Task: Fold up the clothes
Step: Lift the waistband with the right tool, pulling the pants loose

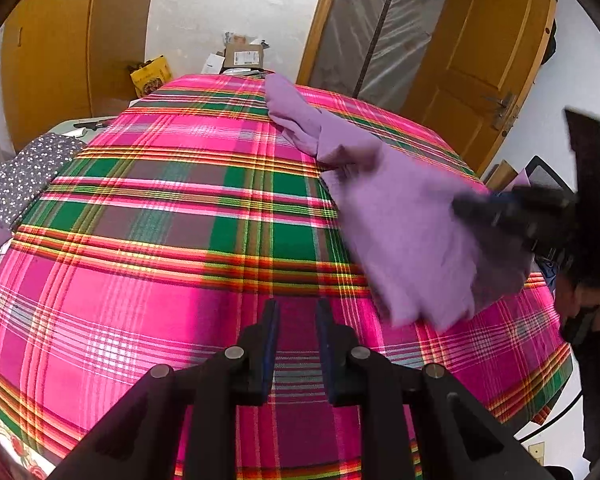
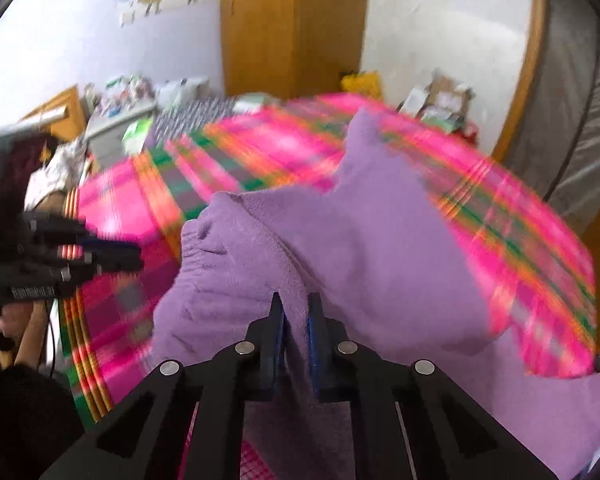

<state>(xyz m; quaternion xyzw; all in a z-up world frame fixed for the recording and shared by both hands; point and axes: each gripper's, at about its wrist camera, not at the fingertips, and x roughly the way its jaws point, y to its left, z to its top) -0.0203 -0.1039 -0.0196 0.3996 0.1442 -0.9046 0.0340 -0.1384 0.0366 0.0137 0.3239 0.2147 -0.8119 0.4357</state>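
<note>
While the pink-and-green plaid cover (image 1: pixel 148 208) takes up nearly the whole surface — a bed, by the look of it, though I cannot be sure — the purple garment (image 1: pixel 400 216) lies only along one side of it. In the left wrist view it runs as a long diagonal strip from the far middle of the cover down toward the near right edge. That long axis is what the coming fold looks to turn on.

Seen from the right wrist view, the garment spreads away from the right gripper (image 2: pixel 296 308), its gathered, elastic-looking band just to the left of the jaws and a narrower part reaching off toward the far edge. The right gripper is much the nearer to it. Its jaws are nearly together with a ridge of purple fabric pinched between them, and the cloth around the grip stands lifted off the cover.

Pointing steeply downward, the left gripper (image 1: pixel 298 312) hovers over bare plaid, with the garment off to its right and well apart. Its jaws stand partly open with nothing between them. To help with the fold, I judge, it would have to travel right to the near hem.
</note>
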